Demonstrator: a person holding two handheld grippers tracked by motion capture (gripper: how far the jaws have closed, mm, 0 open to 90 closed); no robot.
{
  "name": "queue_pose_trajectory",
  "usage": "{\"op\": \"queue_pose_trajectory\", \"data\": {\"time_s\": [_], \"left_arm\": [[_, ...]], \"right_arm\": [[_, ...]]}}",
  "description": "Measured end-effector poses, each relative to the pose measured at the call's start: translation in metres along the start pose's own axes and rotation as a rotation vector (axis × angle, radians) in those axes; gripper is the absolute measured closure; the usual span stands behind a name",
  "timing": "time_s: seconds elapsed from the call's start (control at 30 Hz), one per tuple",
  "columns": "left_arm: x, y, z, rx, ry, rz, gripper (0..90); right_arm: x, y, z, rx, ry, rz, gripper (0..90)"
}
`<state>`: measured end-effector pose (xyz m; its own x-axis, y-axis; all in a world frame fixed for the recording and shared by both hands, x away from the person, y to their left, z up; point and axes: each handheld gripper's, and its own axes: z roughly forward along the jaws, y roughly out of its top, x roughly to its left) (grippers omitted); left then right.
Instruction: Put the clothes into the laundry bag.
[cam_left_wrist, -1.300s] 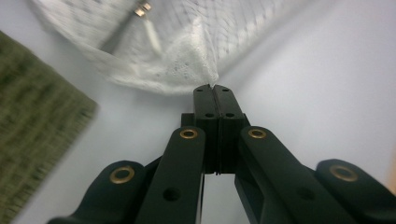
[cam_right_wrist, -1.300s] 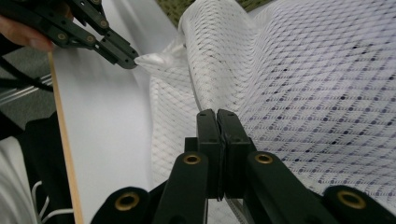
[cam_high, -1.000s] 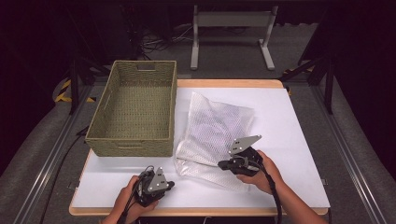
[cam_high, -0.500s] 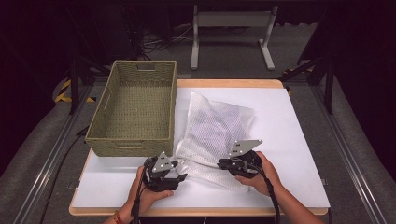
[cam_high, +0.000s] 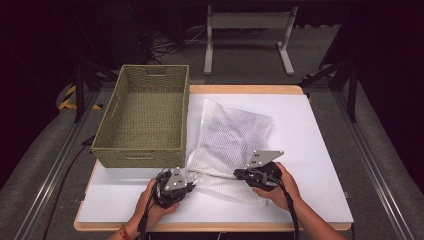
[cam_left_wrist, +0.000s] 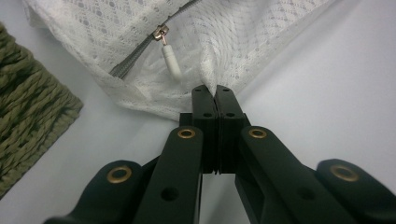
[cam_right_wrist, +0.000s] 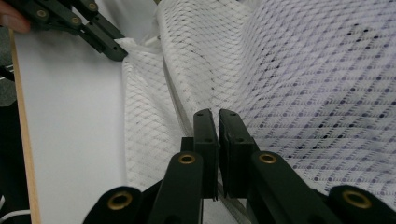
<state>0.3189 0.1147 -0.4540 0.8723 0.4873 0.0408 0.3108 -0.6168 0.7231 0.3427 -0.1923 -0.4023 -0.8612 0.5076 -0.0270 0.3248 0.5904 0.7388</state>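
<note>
While pinching mesh bag (cam_high: 231, 145) edge | left claw (cam_left_wrist: 214, 88) clamped | basket (cam_high: 142, 120) beside

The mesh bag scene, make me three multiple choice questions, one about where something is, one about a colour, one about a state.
1. Where does the woven basket stand relative to the mesh bag?
A. left of it
B. right of it
C. on top of it

2. What colour is the basket?
A. red
B. olive green
C. blue

3. How are the left tongs?
A. wide open above the bag
B. shut on the bag's edge
C. shut on the basket rim

Answers:
1. A, the high view shows the basket at the bag's left.
2. B, its weave is olive green.
3. B, the jaws pinch white mesh near the zipper pull.
</note>
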Motion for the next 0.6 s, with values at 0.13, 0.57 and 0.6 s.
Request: {"op": "queue_pose_trajectory", "data": {"time_s": [0.13,0.57,0.6], "left_arm": [[-0.005,-0.002,-0.003,0.005,-0.017,0.032,89.2],[-0.023,-0.007,-0.011,0.018,-0.084,0.085,89.1],[-0.023,-0.008,-0.012,0.017,-0.083,0.088,89.1]], "right_arm": [[-0.002,-0.002,0.001,0.012,0.004,0.006,88.9],[-0.009,-0.006,-0.003,0.027,-0.019,0.027,88.6],[-0.009,-0.006,-0.003,0.029,-0.014,0.028,88.6]]}}
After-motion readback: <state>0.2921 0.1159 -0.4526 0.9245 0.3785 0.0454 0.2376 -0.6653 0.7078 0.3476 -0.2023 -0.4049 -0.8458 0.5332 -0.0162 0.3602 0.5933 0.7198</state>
